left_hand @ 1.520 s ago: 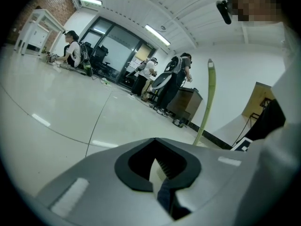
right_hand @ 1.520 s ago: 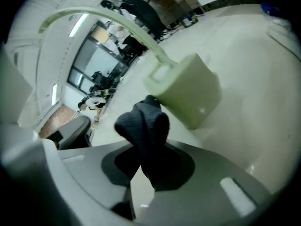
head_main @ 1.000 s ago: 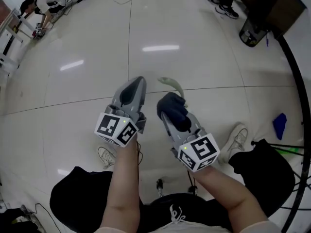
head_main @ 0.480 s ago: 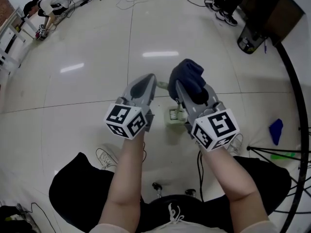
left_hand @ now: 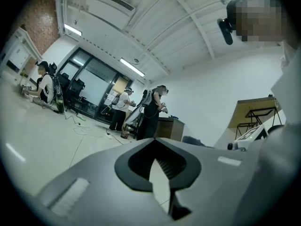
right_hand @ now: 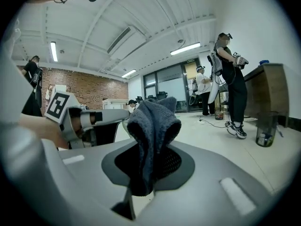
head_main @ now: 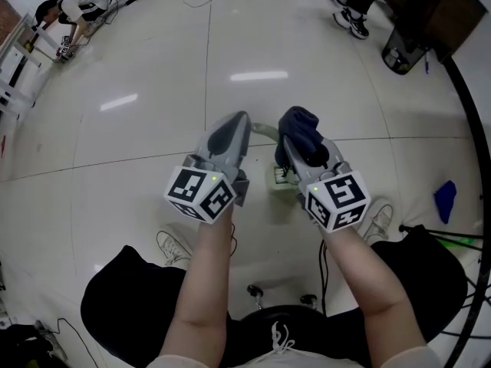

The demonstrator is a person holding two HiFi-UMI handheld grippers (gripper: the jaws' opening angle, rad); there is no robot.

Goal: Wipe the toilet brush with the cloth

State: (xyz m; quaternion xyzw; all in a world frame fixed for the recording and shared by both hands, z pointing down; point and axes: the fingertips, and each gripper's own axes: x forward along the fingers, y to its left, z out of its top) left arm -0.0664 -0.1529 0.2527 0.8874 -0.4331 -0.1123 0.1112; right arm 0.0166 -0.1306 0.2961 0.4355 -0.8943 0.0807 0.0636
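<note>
Slippage of the dark blue-grey knitted cloth (head_main: 298, 125) is the likeliest trouble. Only one fold is pinched in the clenched jaws of the right gripper (head_main: 303, 153), and the bunch stands proud of the tips, so a firm rub could tug it out. The pale green-and-white plastic toilet brush (head_main: 263, 129) shows between the two grippers. Its curved handle is just beside the cloth, and its white lower end is over the glossy pale tiled floor (head_main: 153, 67) near a tile seam. I cannot tell whether it stands there or is carried. The left gripper (head_main: 234, 129) has its jaws drawn almost together, with only a thin pale sliver between them and nothing I can name gripped. By my judgement, then, the brush may be unsteadied and could tip or swing away when the cloth presses on it. Both forearms reach forward side by side, grippers pointing away from the body. Their tips lean slightly toward each other, the left one just beside the handle's upper end.
</note>
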